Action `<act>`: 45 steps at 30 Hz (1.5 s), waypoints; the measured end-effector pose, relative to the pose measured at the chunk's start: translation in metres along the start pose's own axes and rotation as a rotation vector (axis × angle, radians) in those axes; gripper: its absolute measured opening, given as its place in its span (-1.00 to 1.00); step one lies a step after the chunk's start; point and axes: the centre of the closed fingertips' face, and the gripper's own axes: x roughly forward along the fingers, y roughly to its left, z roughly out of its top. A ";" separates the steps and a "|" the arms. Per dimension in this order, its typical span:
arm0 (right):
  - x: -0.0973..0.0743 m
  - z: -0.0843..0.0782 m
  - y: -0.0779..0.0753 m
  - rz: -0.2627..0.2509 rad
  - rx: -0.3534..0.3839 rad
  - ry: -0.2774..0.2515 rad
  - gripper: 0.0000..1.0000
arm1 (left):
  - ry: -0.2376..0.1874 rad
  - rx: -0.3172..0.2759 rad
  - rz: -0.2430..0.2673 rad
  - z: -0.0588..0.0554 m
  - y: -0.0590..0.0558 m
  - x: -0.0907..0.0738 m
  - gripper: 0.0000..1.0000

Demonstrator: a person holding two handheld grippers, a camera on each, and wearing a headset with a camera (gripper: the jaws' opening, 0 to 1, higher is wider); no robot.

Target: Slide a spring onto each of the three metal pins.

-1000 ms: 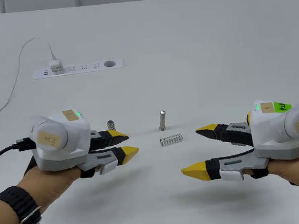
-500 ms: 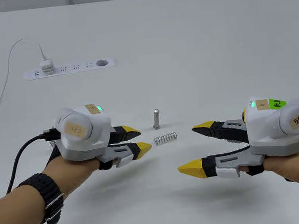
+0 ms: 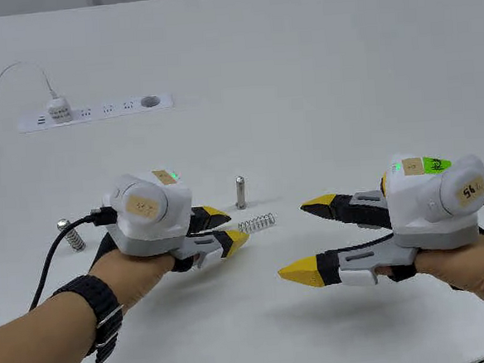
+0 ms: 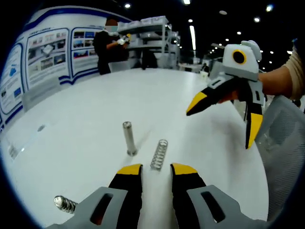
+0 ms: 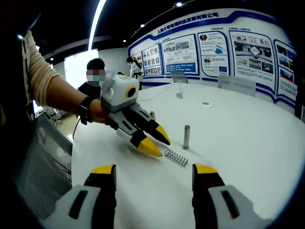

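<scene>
Left tongs (image 3: 233, 227) slightly parted near spring (image 3: 256, 223); right tongs (image 3: 294, 238) wide, well apart.

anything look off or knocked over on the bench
Nothing damaged or spilled. One spring lies loose on its side by the upright bare pin. The spring-covered pin at the left of the head view looks tilted, possibly just camera angle.

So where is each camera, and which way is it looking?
Head view: on the person's head, looking down at the table; left gripper, right gripper, left arm and right hand show.
Left gripper view: rides the left gripper, looking along its jaws at the loose spring and bare pin.
Right gripper view: rides the right gripper, facing the left gripper and left arm.
Both gripper views share that spring and pin.
</scene>
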 end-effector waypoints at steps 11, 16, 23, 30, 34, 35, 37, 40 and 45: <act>-0.001 -0.002 -0.004 -0.007 0.012 -0.005 0.31 | 0.021 0.013 -0.012 -0.004 0.001 0.011 -0.60; 0.001 -0.002 -0.003 -0.004 0.014 -0.005 0.31 | 0.018 0.036 -0.015 -0.003 0.001 0.013 -0.66; 0.001 -0.003 -0.003 -0.002 0.017 -0.002 0.31 | 0.018 0.042 -0.016 -0.003 0.000 0.013 -0.73; 0.001 -0.003 -0.003 -0.002 0.018 -0.001 0.31 | 0.018 0.050 -0.013 -0.003 -0.001 0.013 -0.77; 0.002 -0.004 -0.003 -0.001 0.020 -0.001 0.31 | 0.023 0.049 -0.022 -0.004 -0.003 0.011 -0.79; 0.002 -0.004 -0.003 0.000 0.020 -0.002 0.31 | 0.024 0.048 -0.023 -0.005 -0.003 0.011 -0.79; 0.002 -0.003 -0.002 0.001 0.019 -0.003 0.31 | 0.027 0.045 -0.022 -0.005 -0.003 0.010 -0.79; 0.002 -0.002 -0.002 0.002 0.015 -0.003 0.30 | 0.028 0.052 -0.027 -0.004 -0.006 0.006 -0.80; 0.002 -0.002 -0.001 0.004 0.009 0.000 0.28 | 0.044 0.105 -0.048 -0.004 -0.014 -0.003 -0.80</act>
